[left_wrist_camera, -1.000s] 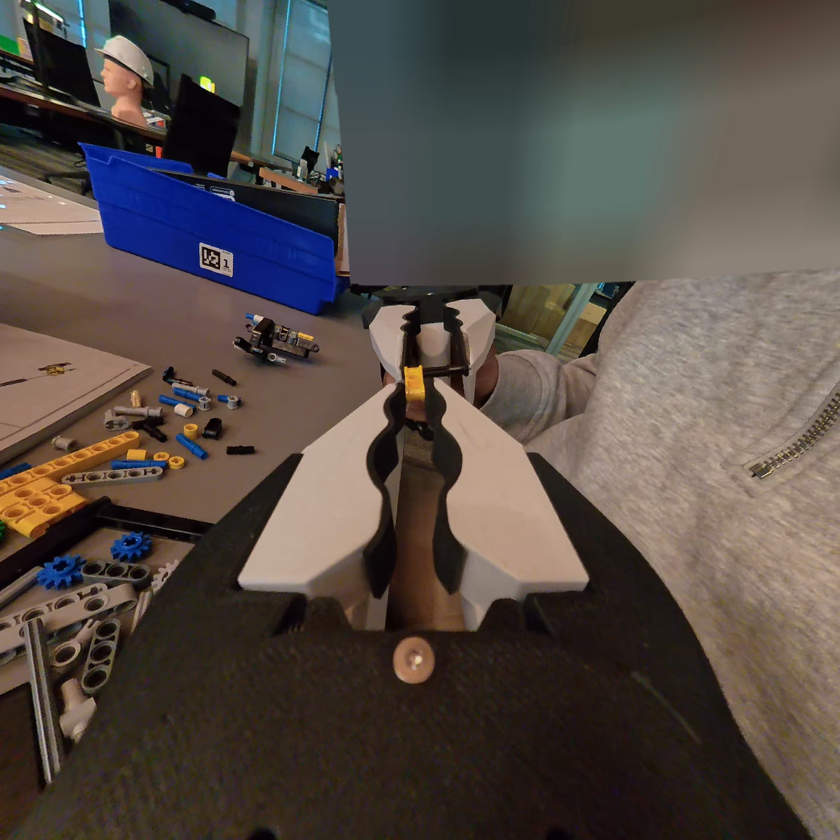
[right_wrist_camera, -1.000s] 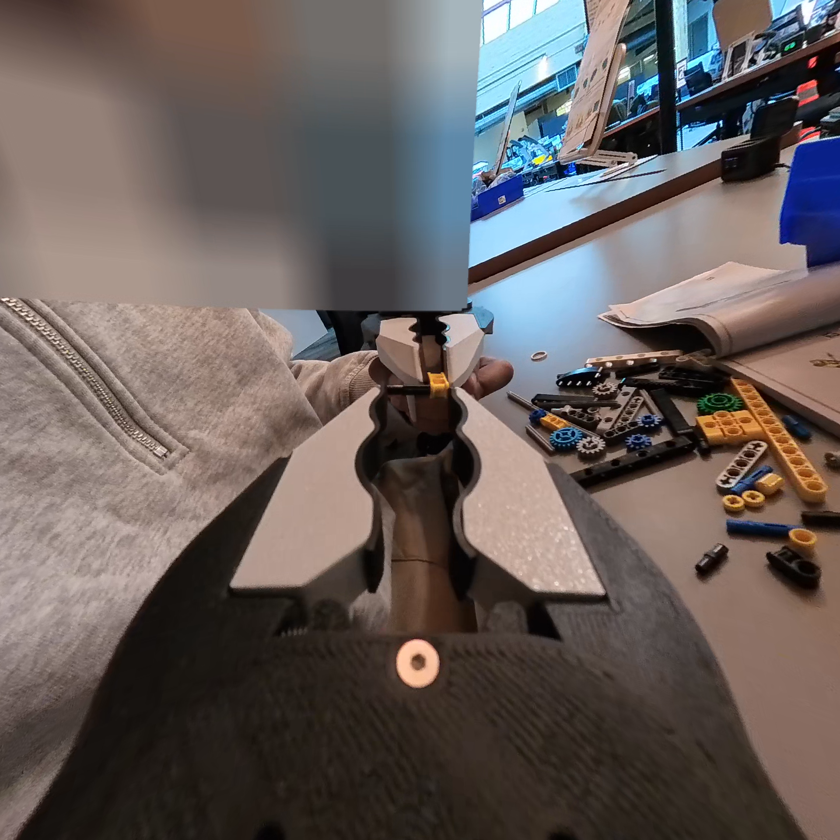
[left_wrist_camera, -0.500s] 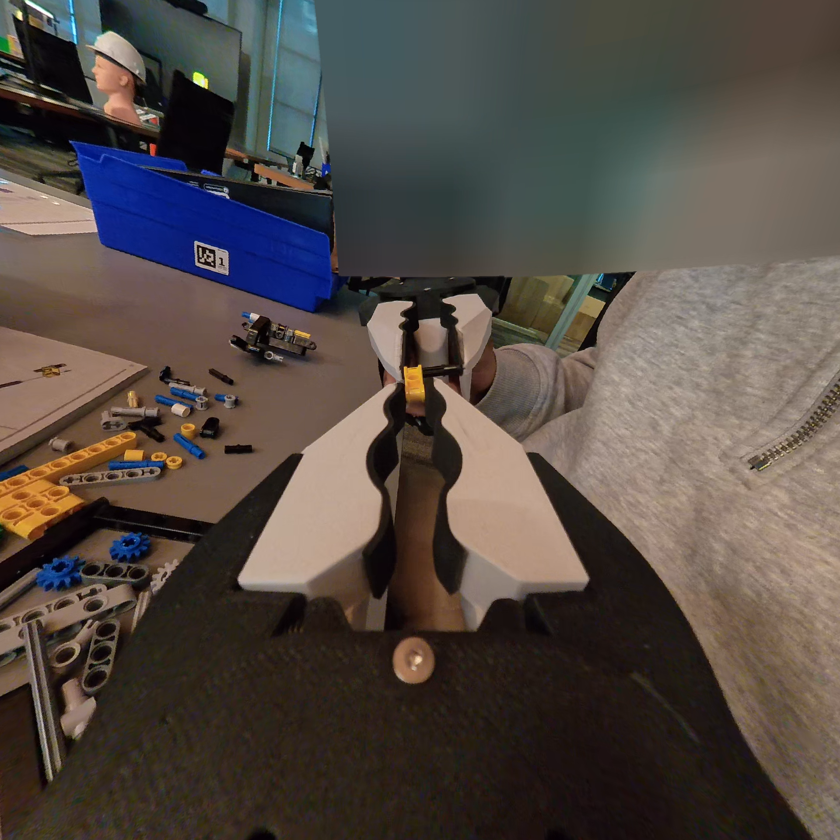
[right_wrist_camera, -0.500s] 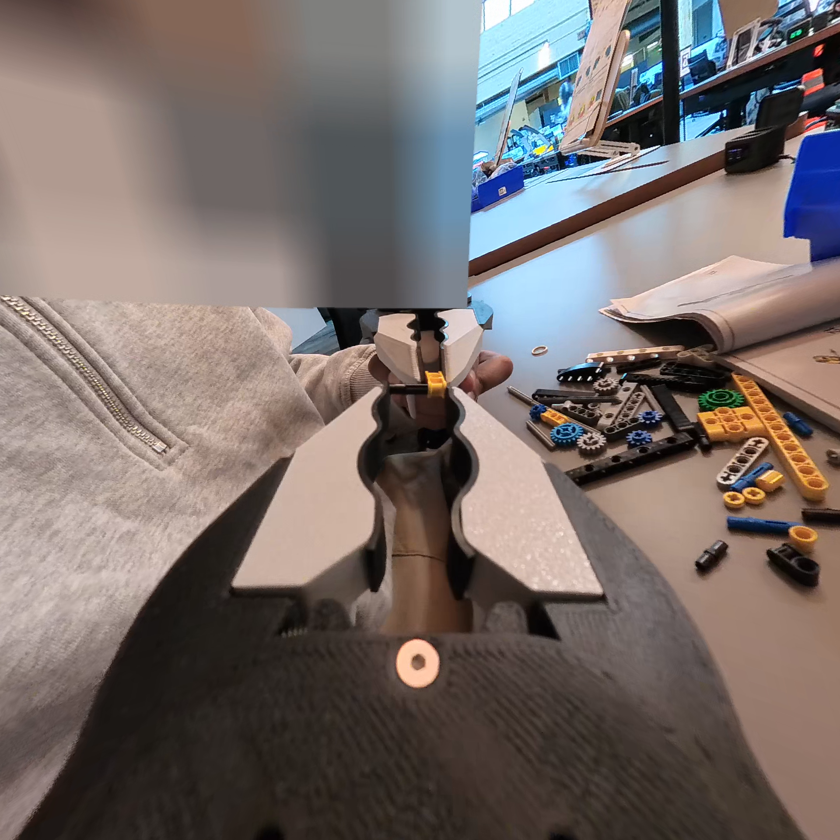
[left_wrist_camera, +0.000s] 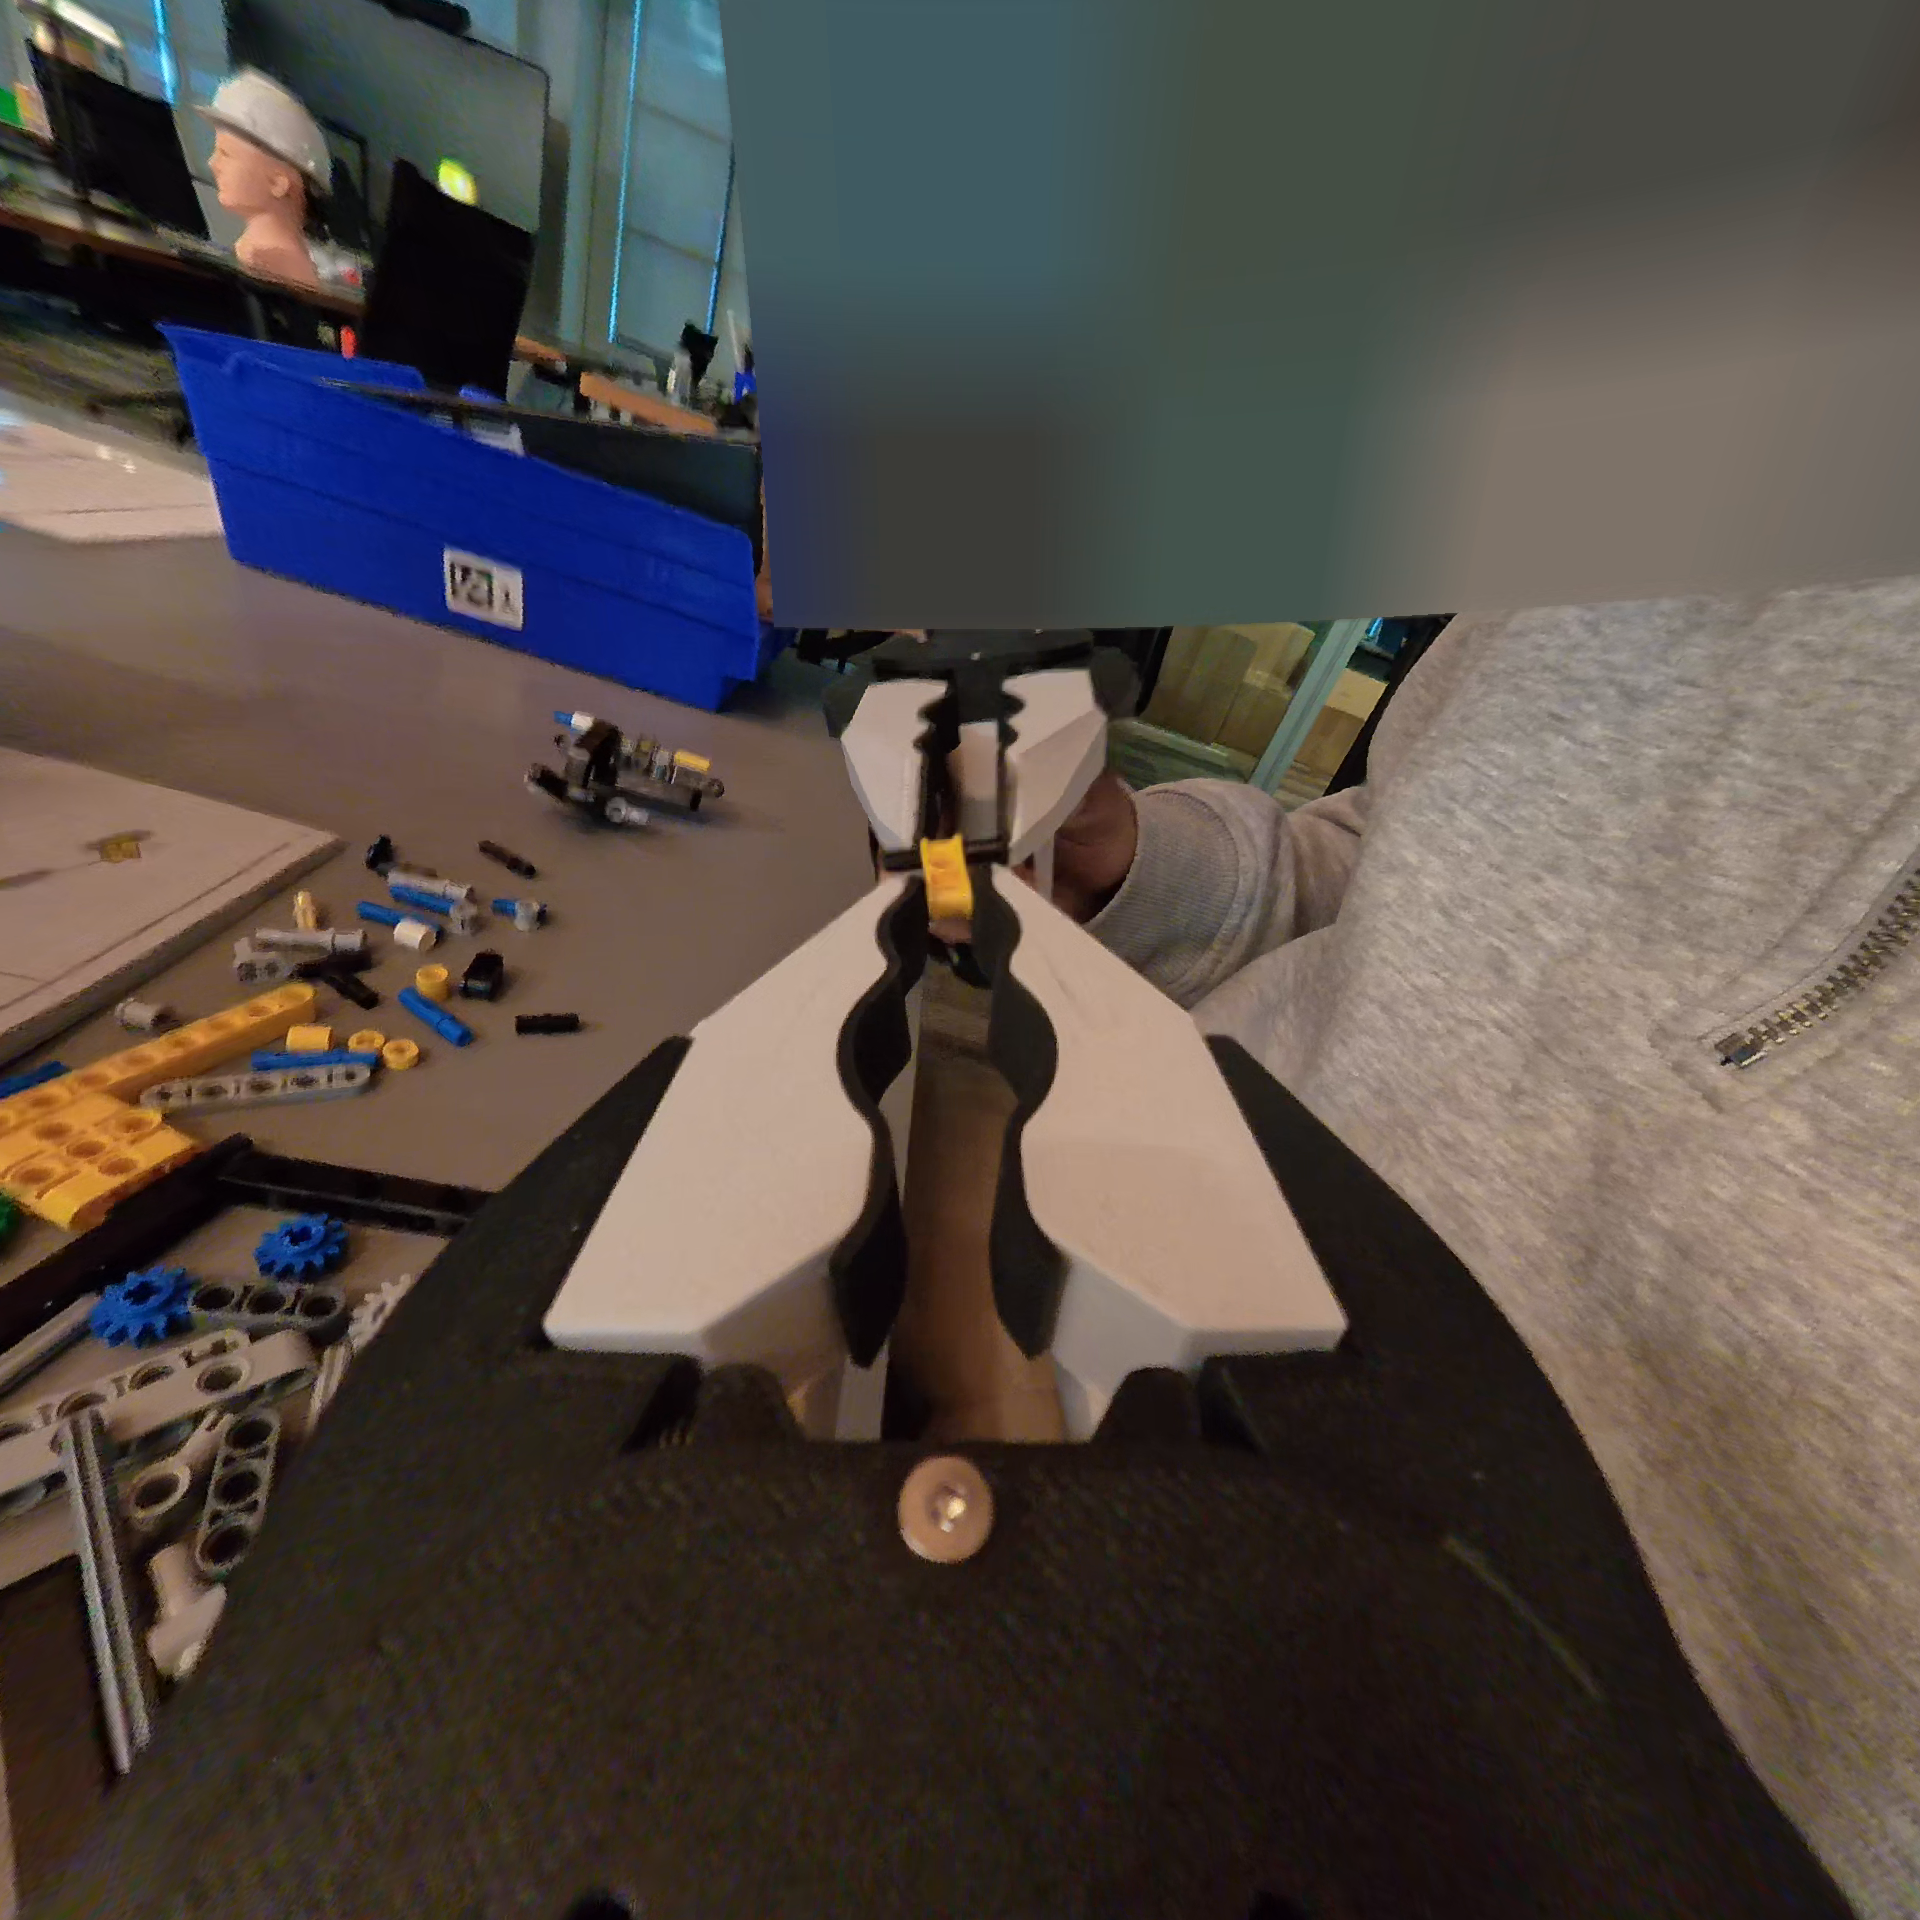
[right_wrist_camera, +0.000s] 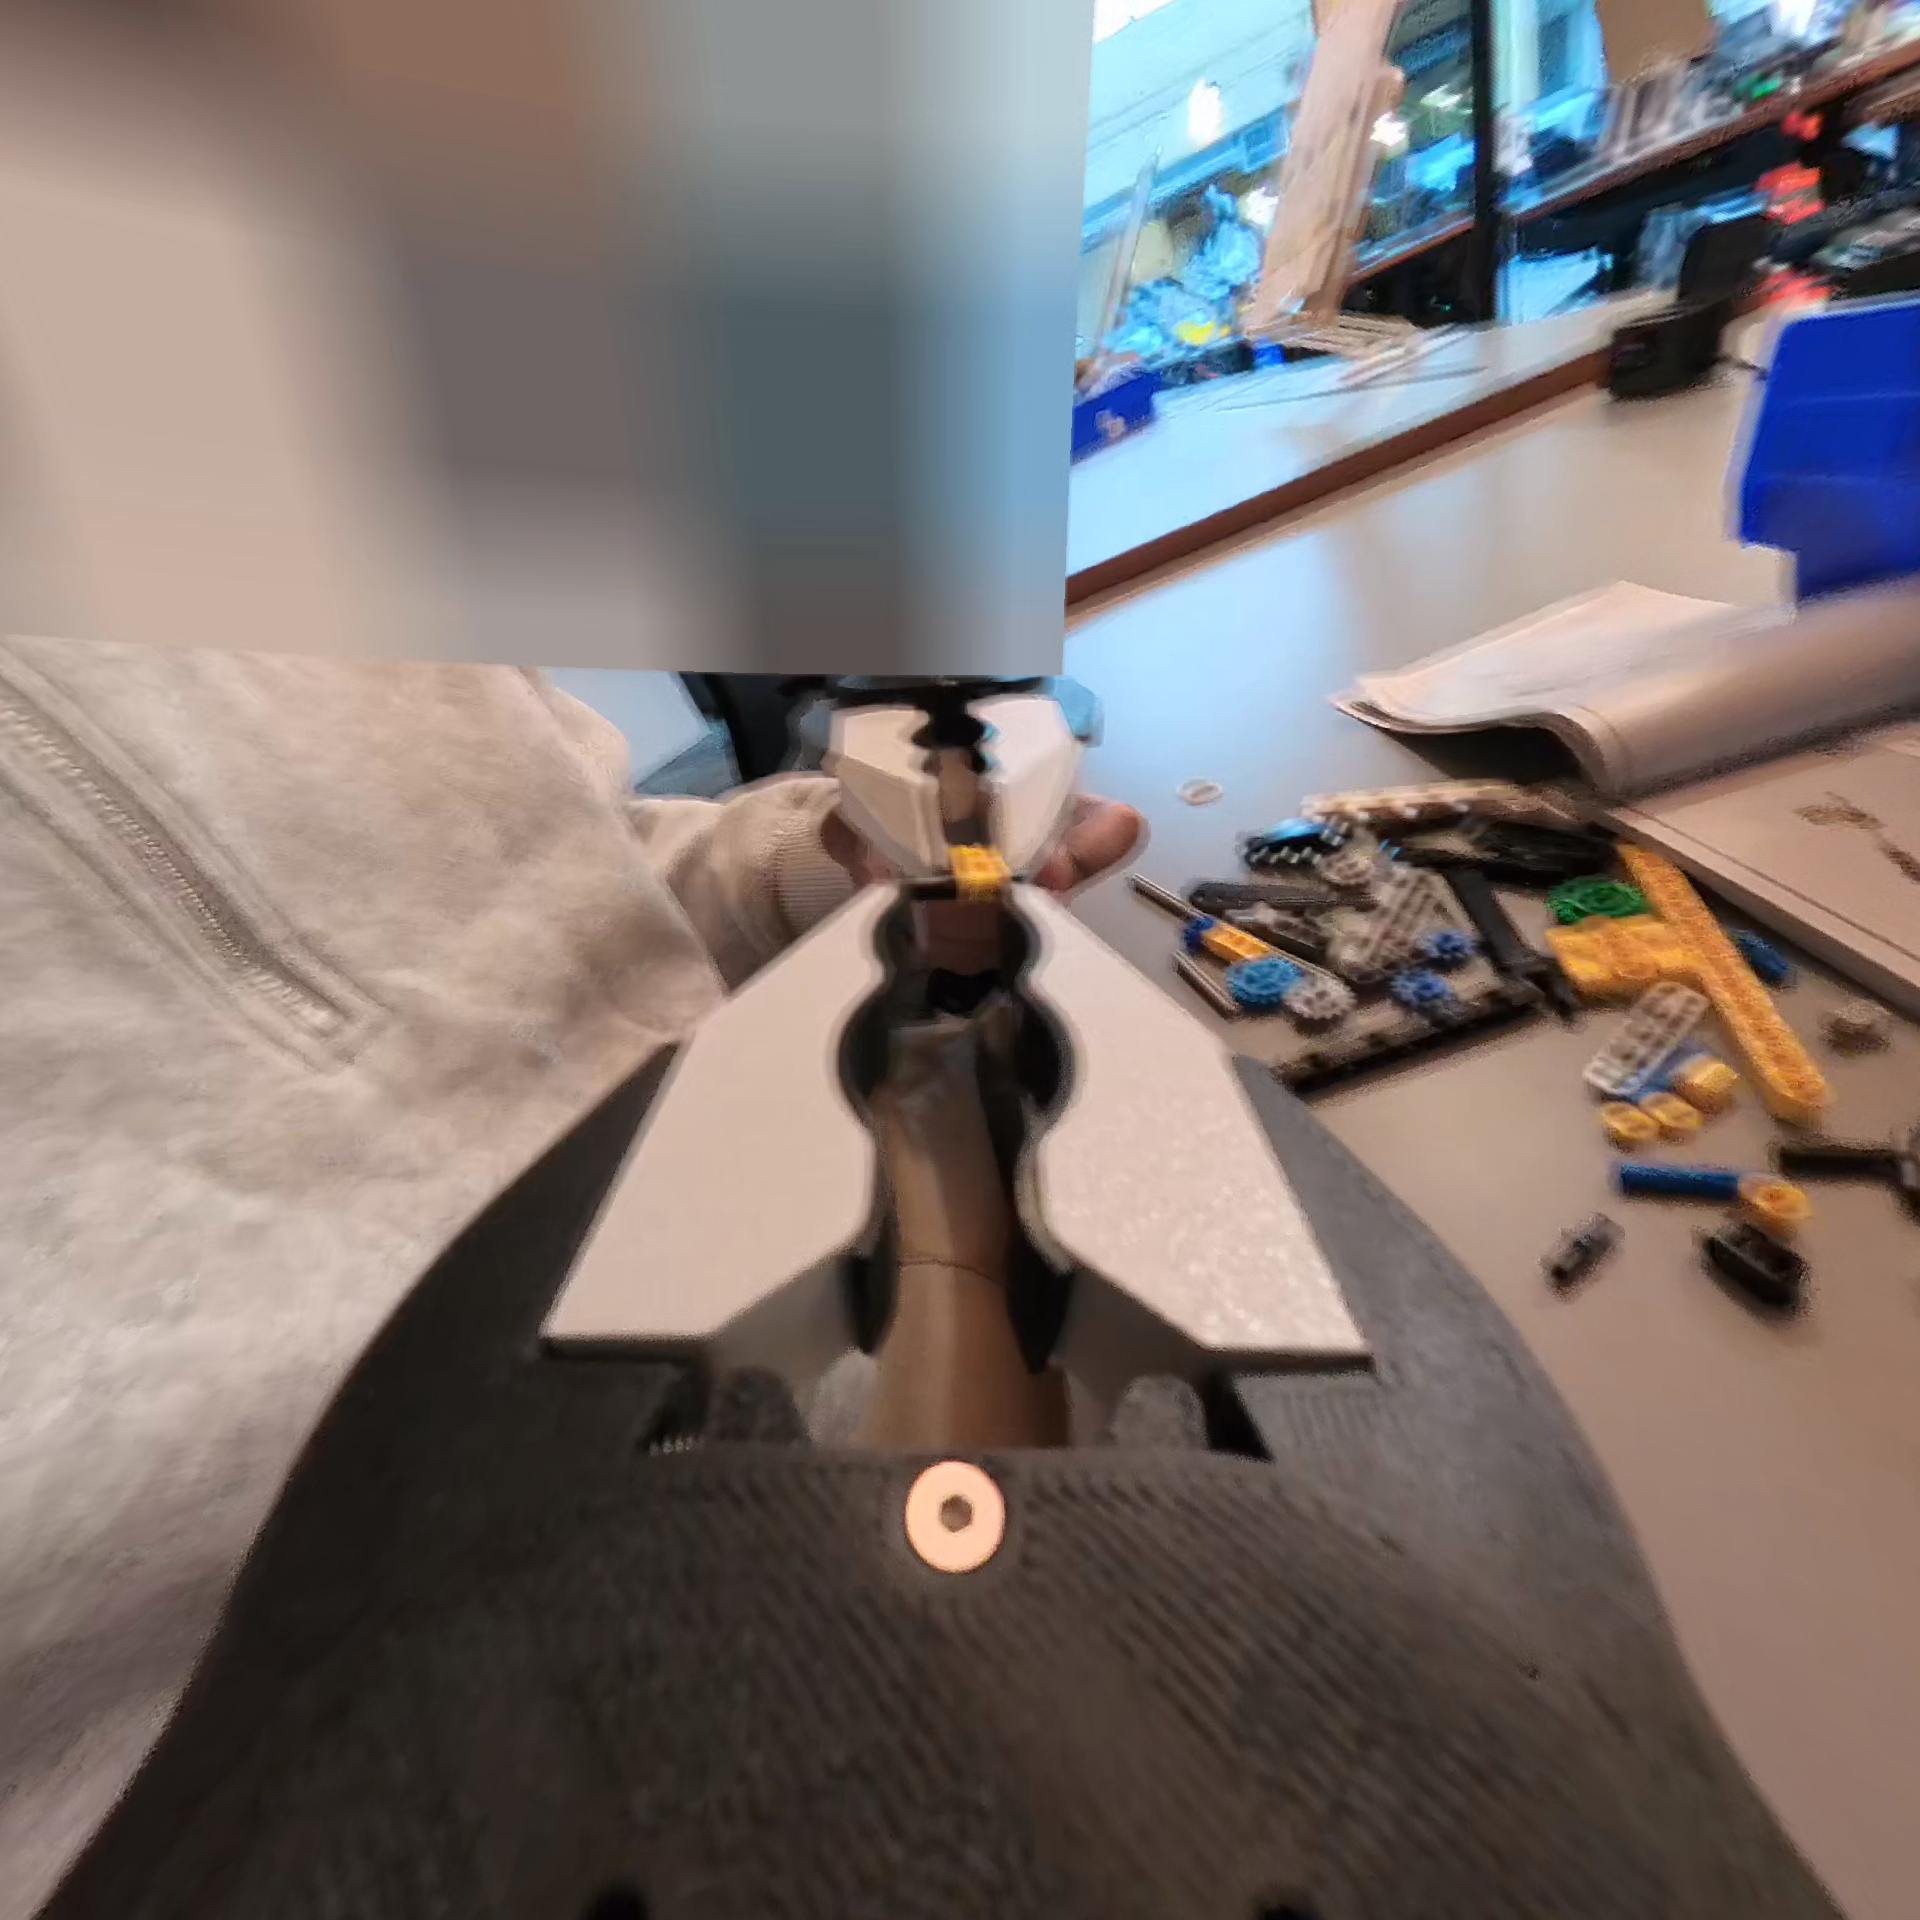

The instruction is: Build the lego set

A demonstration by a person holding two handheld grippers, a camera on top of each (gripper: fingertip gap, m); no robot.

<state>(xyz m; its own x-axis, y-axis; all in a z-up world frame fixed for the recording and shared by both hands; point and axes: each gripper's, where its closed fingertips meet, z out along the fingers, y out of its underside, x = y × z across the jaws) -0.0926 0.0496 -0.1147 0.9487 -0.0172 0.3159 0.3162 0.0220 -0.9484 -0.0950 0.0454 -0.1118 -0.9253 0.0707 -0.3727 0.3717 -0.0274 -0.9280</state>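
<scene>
My left gripper [left_wrist_camera: 948, 902] and right gripper [right_wrist_camera: 961, 896] meet tip to tip in the air in front of a person's grey zip sweater [left_wrist_camera: 1610, 1091]. The left gripper is shut on a small yellow connector [left_wrist_camera: 948, 878], which also shows in the right wrist view [right_wrist_camera: 977, 869]. The right gripper is shut on a thin black axle [right_wrist_camera: 930, 889] that lies crosswise at its tips. The axle [left_wrist_camera: 987, 852] runs through or against the yellow connector; I cannot tell how deep. A hand [right_wrist_camera: 1091, 831] holds the left gripper behind it.
Loose yellow, blue, grey and black pieces [left_wrist_camera: 343, 987] lie on the grey table [left_wrist_camera: 675, 966], with a small part-built assembly [left_wrist_camera: 623, 779] behind them. A blue bin [left_wrist_camera: 468, 520] and an open booklet [left_wrist_camera: 125, 883] lie farther off. The right wrist view shows more pieces [right_wrist_camera: 1455, 956] and a booklet [right_wrist_camera: 1662, 707]. Left and right tips are no more than a few centimetres apart.
The grippers stay tip to tip with the connector and axle between them. Both have shifted slightly, and the right wrist view is now blurred by motion.
</scene>
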